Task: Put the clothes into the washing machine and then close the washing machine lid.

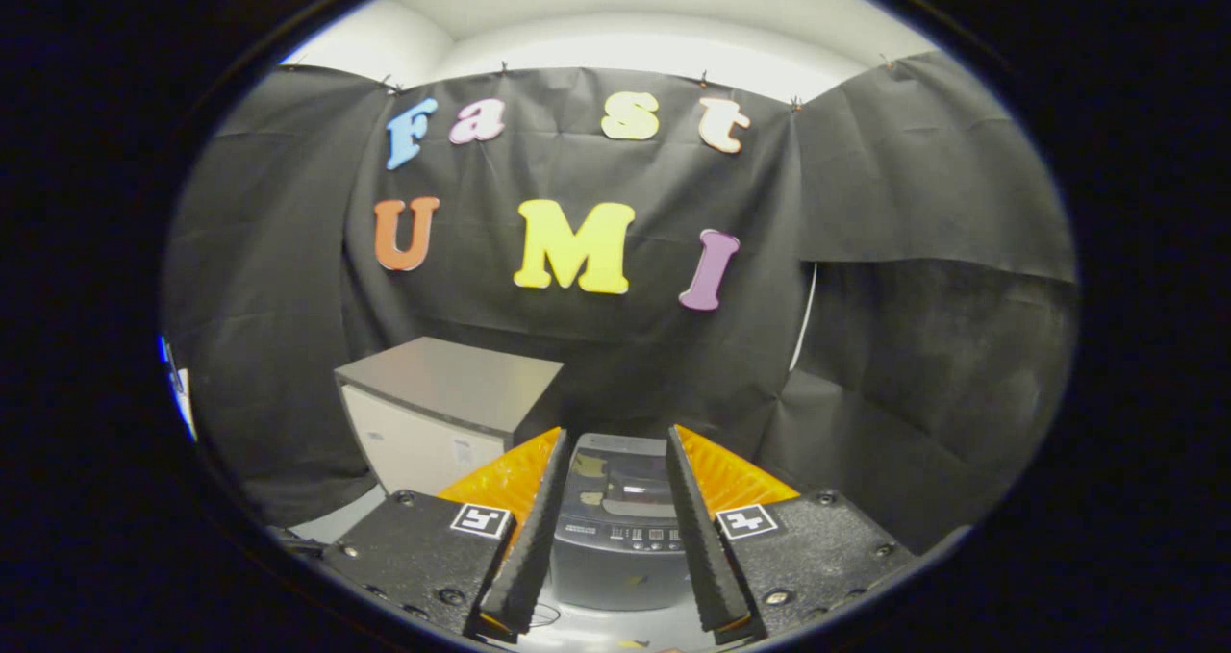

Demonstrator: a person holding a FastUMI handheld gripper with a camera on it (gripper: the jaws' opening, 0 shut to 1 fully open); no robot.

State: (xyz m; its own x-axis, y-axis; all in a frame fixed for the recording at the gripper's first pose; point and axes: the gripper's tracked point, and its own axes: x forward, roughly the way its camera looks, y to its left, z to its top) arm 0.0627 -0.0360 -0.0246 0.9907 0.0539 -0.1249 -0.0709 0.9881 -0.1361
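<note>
The hand-held gripper (615, 528) is held level and pointed straight at the washing machine (617, 523), its two ridged fingers (534, 538) spread apart with nothing between them but open air, so it is open and carrying nothing. The machine sits framed in the gap between the fingers and well beyond their tips, which suggests the person is lining up on it from a distance before any work begins. It is a small, boxy top-loader with a smooth plastic shell, a row of buttons along the front edge of its top, and a dark, glossy lid panel that catches reflections; whether that lid is up or down is hard to tell from this angle. No clothes can be made out near the fingers, so the loading step looks not yet started. Beside the machine, off to the left, stands a pale cabinet (433, 422) with a flat grey matte top and squared edges. Black cloth (914, 249), creased and draped, closes the booth behind both.
</note>
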